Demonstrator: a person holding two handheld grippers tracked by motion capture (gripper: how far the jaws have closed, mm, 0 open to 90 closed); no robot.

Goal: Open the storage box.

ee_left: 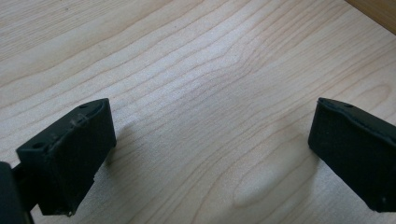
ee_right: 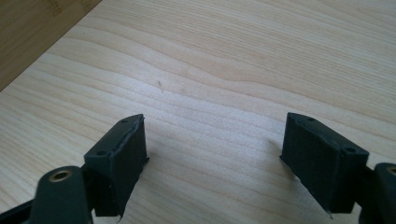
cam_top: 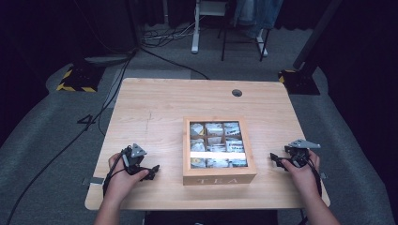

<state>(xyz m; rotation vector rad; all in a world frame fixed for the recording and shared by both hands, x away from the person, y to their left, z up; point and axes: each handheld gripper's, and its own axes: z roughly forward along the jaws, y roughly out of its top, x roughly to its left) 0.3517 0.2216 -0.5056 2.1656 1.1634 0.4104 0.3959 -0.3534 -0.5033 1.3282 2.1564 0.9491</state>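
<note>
Nothing looks started: the tea box (cam_top: pixel 219 150) sits lid-closed at the frame's lower centre, untouched. The left gripper (cam_top: pixel 149 172) at lower left and right gripper (cam_top: pixel 277 160) at lower right rest beside it, jaws apart, empty

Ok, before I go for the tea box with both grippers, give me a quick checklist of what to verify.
1. Left gripper open, nothing between the jaws: ok.
2. Right gripper open, nothing between the jaws: ok.
3. Tea box sits between the grippers, apart from both: ok.
4. Lid closed, tea bags visible through its window: ok.
5. Table bare between each gripper and the box: ok.
6. Latch or catch on the box front: cannot tell.
</note>
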